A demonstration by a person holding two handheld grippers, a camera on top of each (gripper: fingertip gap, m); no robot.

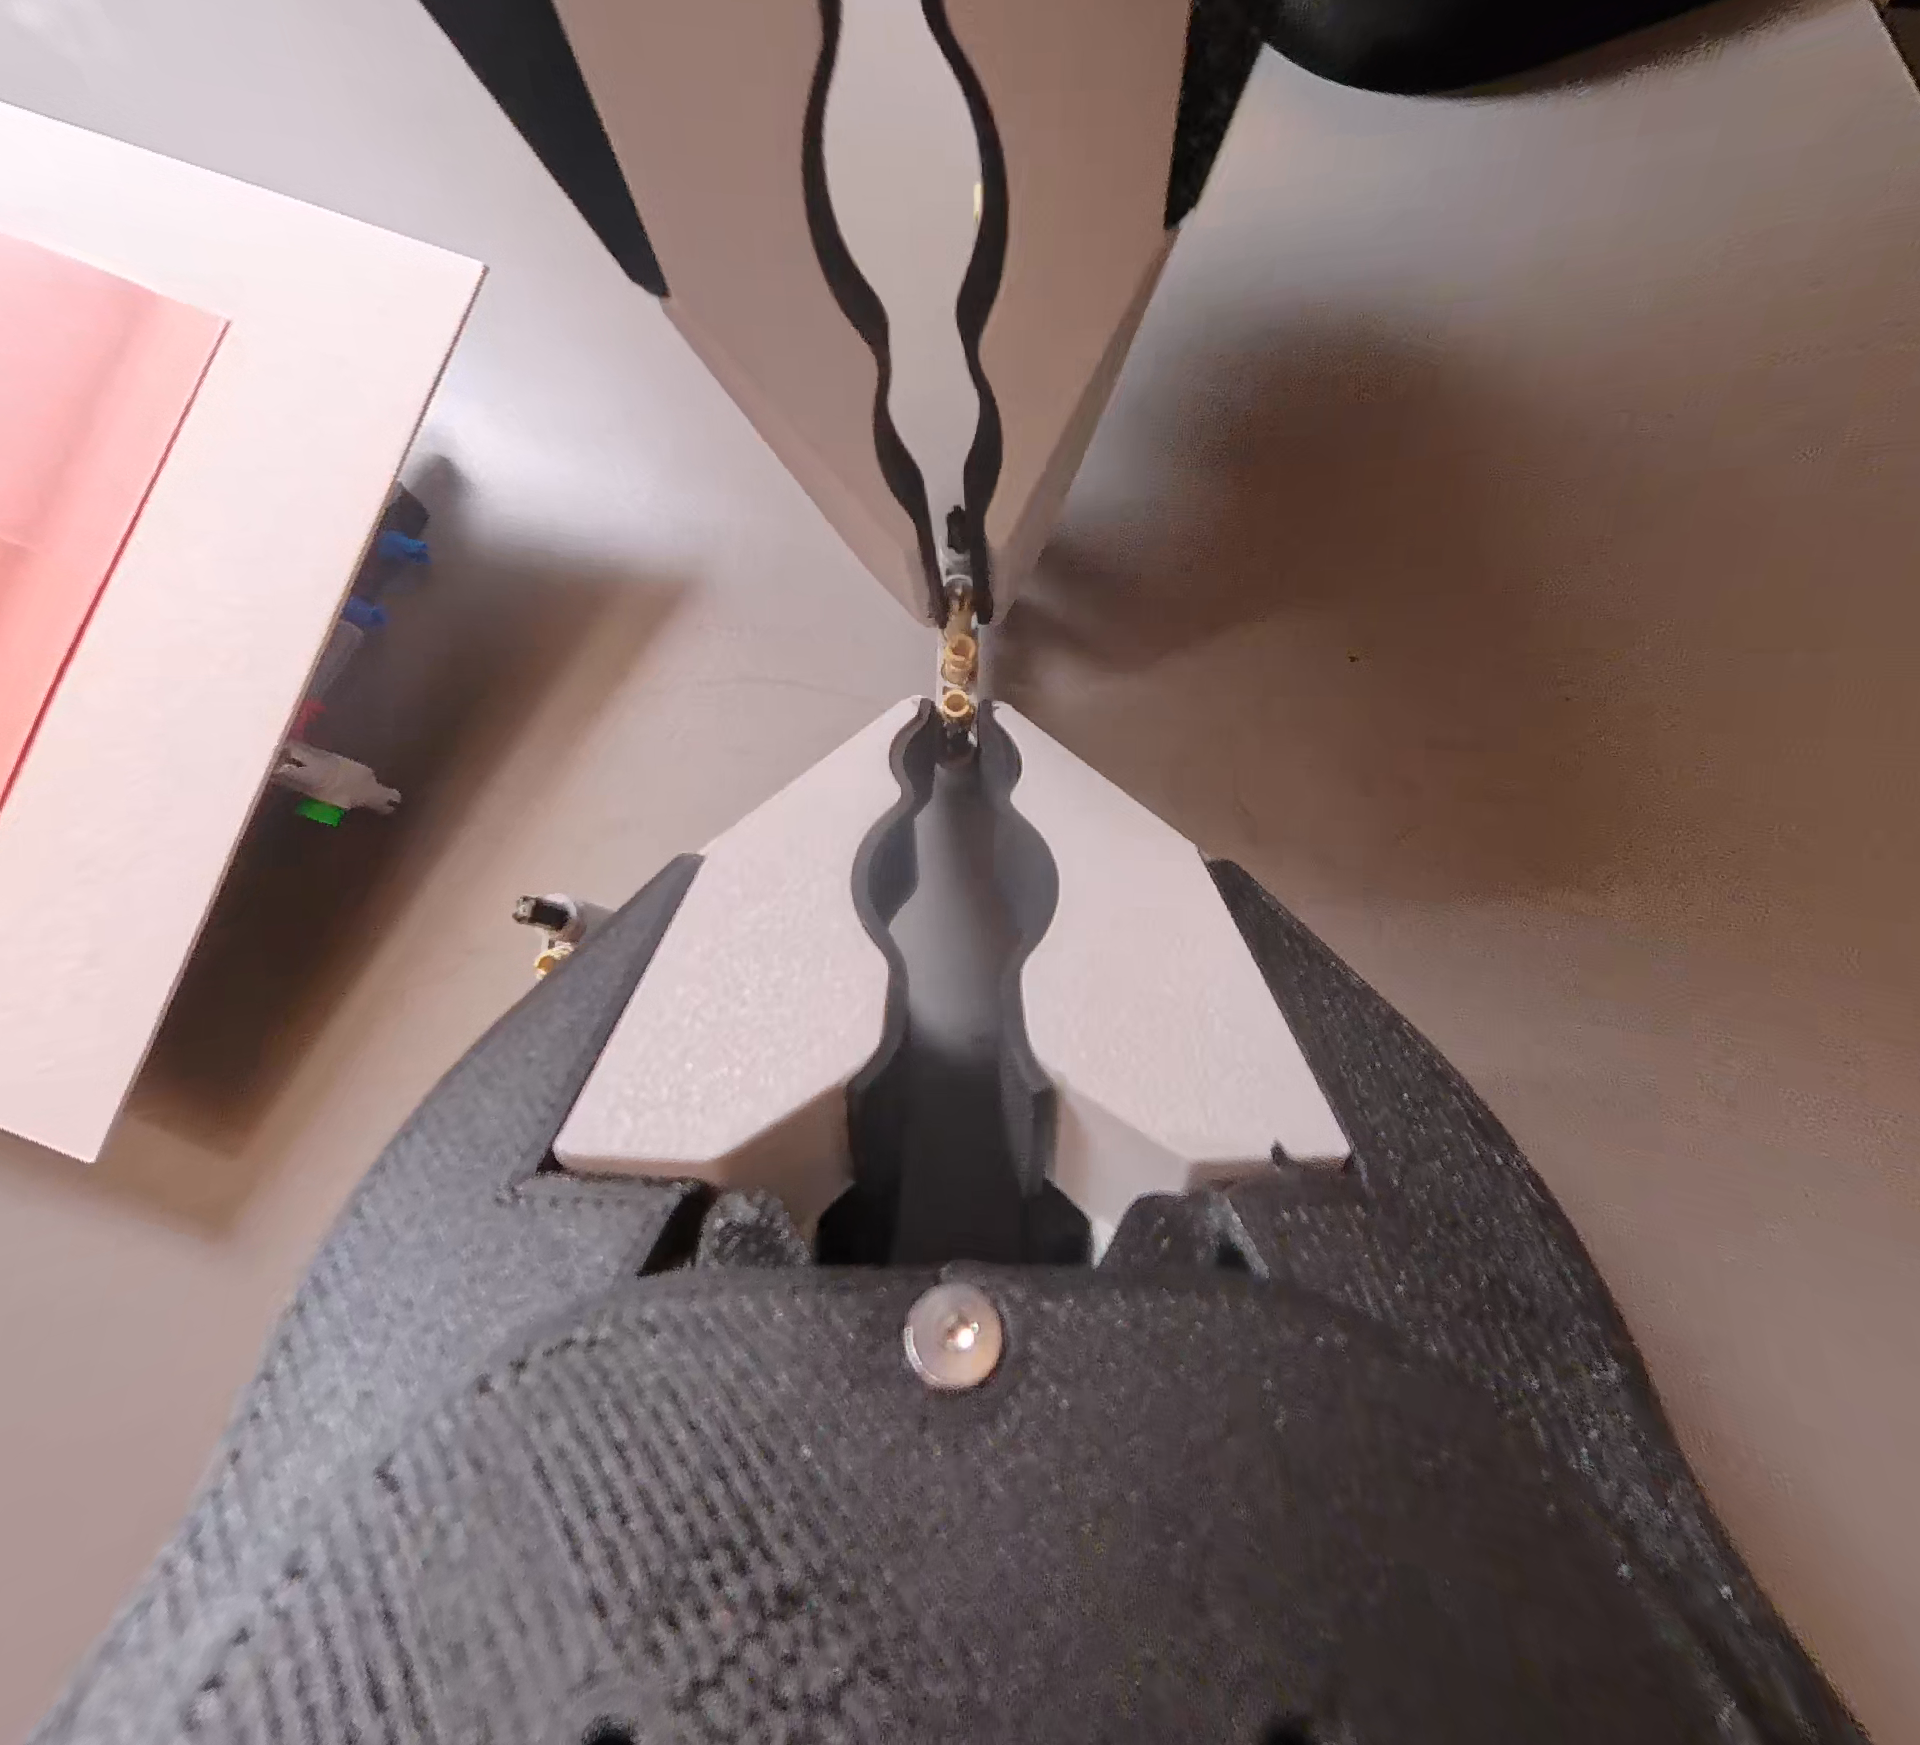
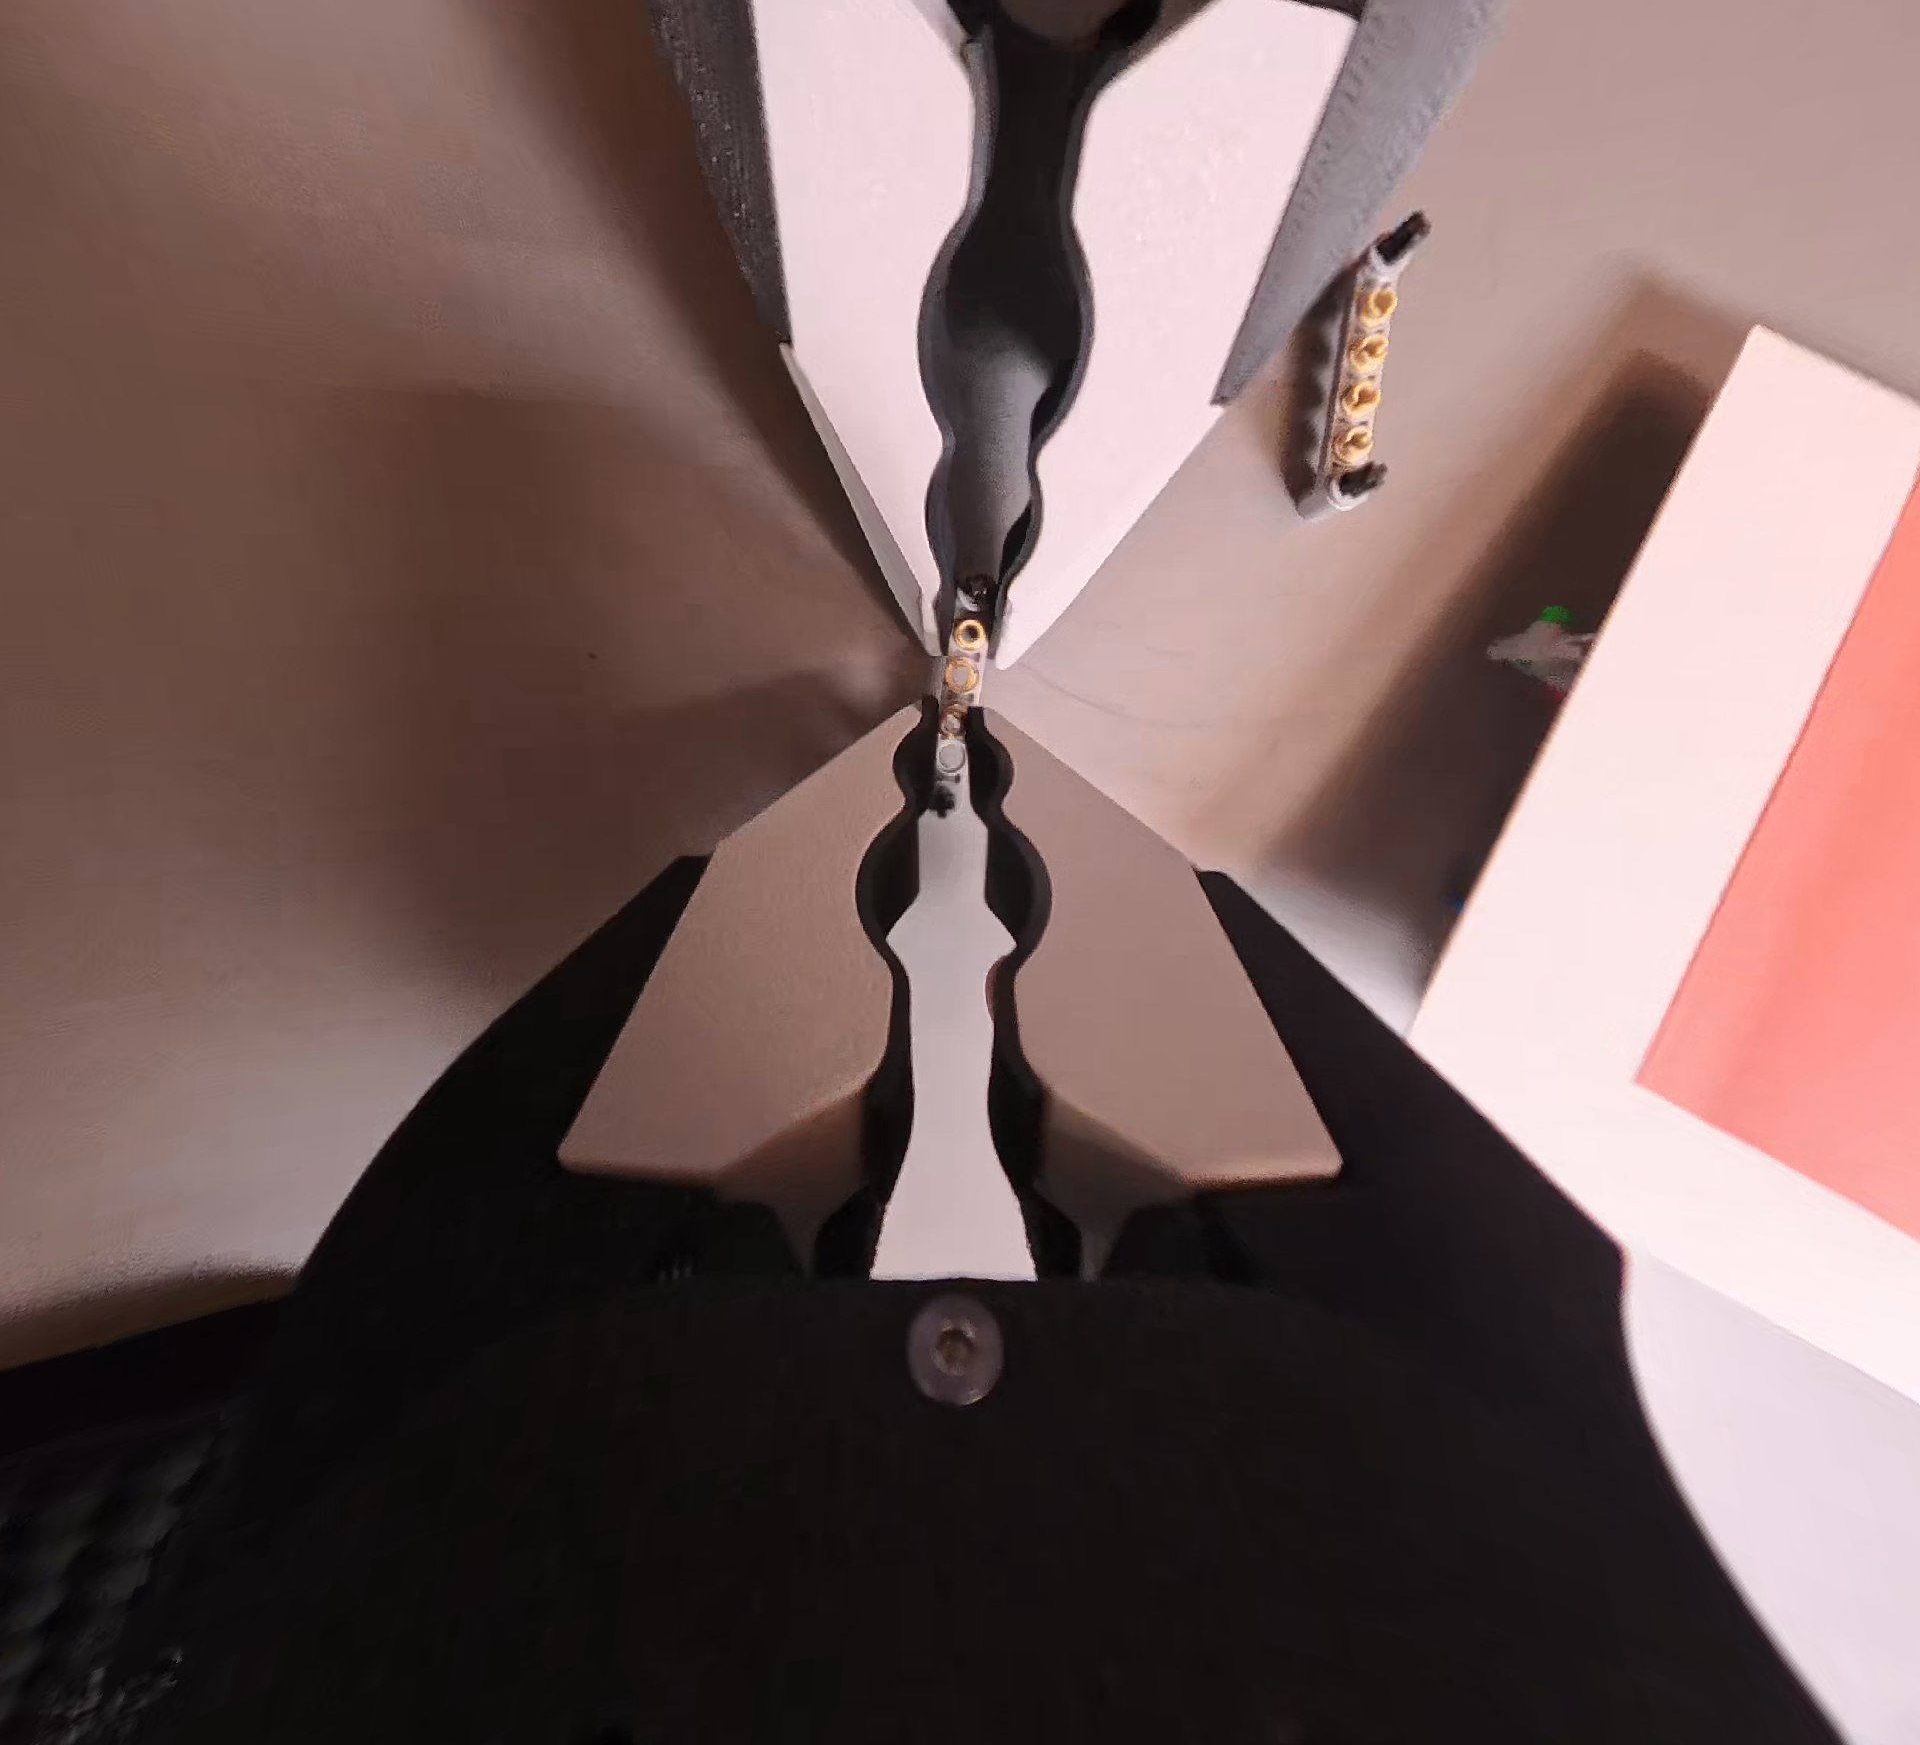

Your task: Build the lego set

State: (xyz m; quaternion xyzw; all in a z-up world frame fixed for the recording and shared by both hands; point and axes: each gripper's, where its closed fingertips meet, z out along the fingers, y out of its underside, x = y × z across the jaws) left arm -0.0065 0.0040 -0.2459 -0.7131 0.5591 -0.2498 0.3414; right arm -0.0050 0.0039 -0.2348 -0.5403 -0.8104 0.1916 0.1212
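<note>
1. Grippers meet tip to tip above the table [image 1: 1455, 760]: left gripper [image 1: 954, 710] and right gripper [image 2: 951, 721] each clench one end of the grey beam [image 2: 960, 667] (tan pins showing).
2. Second beam [image 2: 1345, 365] lies near the white box [image 2: 1621, 760]; no writing legible.

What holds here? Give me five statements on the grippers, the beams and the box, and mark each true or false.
1. The left gripper and right gripper both pinch the same grey beam, one at each end. True.
2. That beam carries tan pins. True.
3. A second grey beam is clamped in the right gripper. False: it lies loose on the table, beside the left gripper.
4. The white box has a green top. False: its panel is pink-red.
5. Small loose pieces lie beside the box. True.
</note>
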